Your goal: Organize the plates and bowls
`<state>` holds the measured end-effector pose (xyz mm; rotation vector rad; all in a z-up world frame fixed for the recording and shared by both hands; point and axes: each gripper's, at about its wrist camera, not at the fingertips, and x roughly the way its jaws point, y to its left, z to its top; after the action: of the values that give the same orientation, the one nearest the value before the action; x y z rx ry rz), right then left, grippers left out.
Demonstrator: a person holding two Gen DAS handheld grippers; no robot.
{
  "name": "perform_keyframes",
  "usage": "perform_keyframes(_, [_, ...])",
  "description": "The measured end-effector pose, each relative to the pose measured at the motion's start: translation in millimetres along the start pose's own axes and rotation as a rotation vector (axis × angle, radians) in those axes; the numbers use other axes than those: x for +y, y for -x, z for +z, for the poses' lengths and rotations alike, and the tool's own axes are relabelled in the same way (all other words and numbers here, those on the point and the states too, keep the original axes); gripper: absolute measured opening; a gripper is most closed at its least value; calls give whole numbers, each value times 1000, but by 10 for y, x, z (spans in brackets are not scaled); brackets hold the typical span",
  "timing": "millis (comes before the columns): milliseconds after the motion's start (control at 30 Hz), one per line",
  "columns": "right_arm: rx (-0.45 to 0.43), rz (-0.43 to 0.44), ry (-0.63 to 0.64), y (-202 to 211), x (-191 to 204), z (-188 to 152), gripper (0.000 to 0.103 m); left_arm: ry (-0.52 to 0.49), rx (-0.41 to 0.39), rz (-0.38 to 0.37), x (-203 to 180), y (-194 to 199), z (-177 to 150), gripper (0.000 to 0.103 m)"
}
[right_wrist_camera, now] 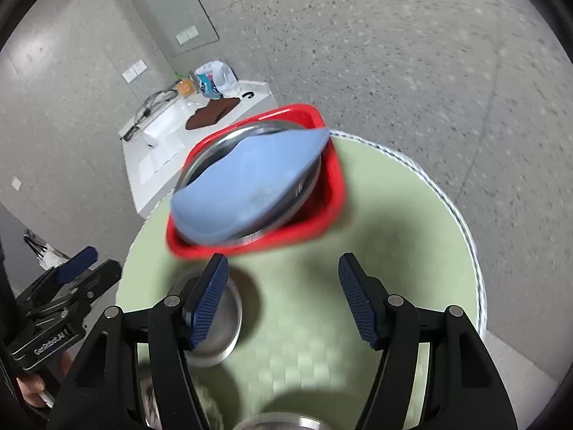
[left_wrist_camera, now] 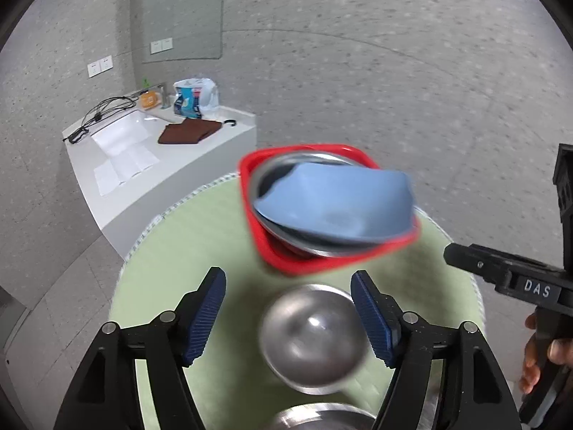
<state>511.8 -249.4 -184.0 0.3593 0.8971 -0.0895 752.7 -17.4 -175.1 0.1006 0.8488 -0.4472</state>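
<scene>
A red square plate (left_wrist_camera: 272,265) (right_wrist_camera: 333,193) sits at the far side of the round green table (left_wrist_camera: 186,243) (right_wrist_camera: 394,215). A steel plate (left_wrist_camera: 265,175) (right_wrist_camera: 304,182) lies in it, and a blue square bowl (left_wrist_camera: 333,204) (right_wrist_camera: 247,186) rests tilted on top. A small steel bowl (left_wrist_camera: 311,333) (right_wrist_camera: 222,322) stands nearer on the table. My left gripper (left_wrist_camera: 288,317) is open above the table, the steel bowl between its fingers. My right gripper (right_wrist_camera: 283,301) is open and empty, just right of that bowl. Another steel rim (left_wrist_camera: 315,419) (right_wrist_camera: 272,423) shows at the bottom edge.
A white counter (left_wrist_camera: 229,129) (right_wrist_camera: 136,165) with a sink, a brown cloth (left_wrist_camera: 188,130) (right_wrist_camera: 211,114), cables and a bag stands beyond the table on a grey speckled floor. The other gripper shows in each view (left_wrist_camera: 515,272) (right_wrist_camera: 68,286).
</scene>
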Motion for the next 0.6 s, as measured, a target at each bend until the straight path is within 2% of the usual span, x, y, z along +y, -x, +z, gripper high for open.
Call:
perform_keyframes(167, [-6,5,2,395,-105,-397,69,-21,-5,-21,-310,463,-402,76])
perform_keyframes(333, [14,14,29,571,-300,-696,69,-26,10,-11,-664,748,-739,77])
perform_keyframes(600, [206,107,112,253,-600,-1218,70,6,85,79,-1192,857,-1309,77])
